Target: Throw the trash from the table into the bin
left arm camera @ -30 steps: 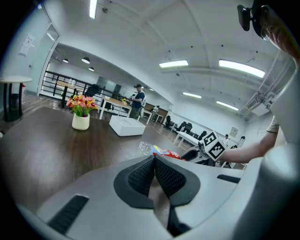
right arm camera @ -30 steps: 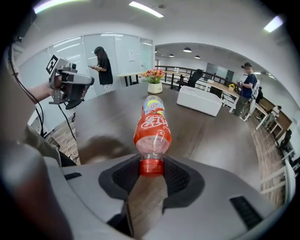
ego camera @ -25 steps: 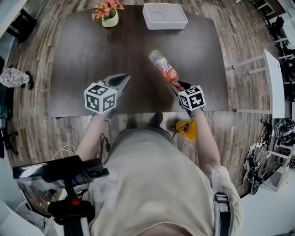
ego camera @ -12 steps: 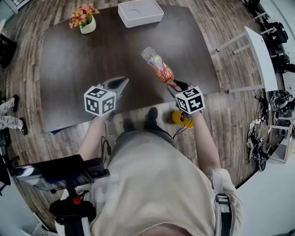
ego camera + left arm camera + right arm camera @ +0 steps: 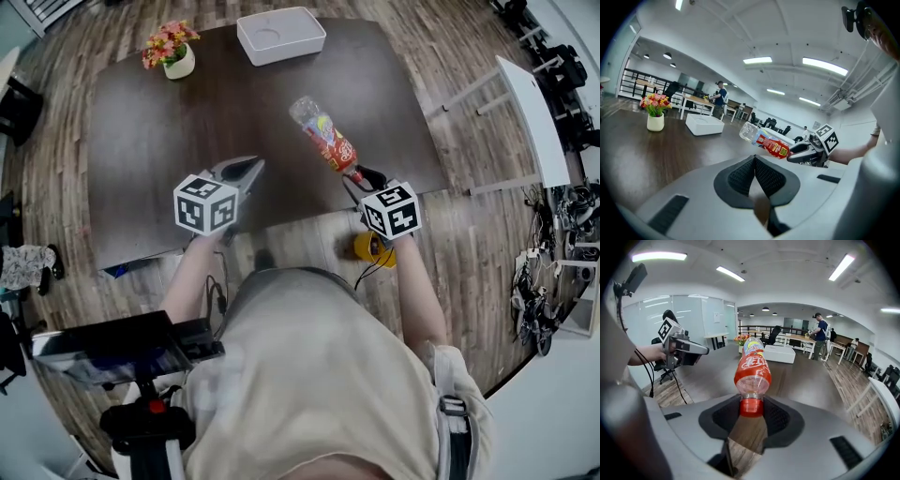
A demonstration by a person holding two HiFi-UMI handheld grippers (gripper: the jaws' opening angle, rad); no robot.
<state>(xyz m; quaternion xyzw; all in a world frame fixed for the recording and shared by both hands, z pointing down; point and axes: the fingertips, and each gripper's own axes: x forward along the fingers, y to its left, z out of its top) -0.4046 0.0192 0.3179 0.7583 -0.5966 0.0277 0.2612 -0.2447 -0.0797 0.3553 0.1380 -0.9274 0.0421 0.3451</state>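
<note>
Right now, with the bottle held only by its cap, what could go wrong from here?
The right gripper pinches the bottle at its red cap alone, the body sticking out past the jaws; a quick swing might make it pivot or slip out. No bin shows in any view, so the carry may be long. The left gripper is shut and empty, so nothing backs up that grip.

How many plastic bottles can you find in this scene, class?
1. The bottle is clamped at its red cap in the right gripper, held above the table's near edge. No other shows, though one could be hidden.
</note>
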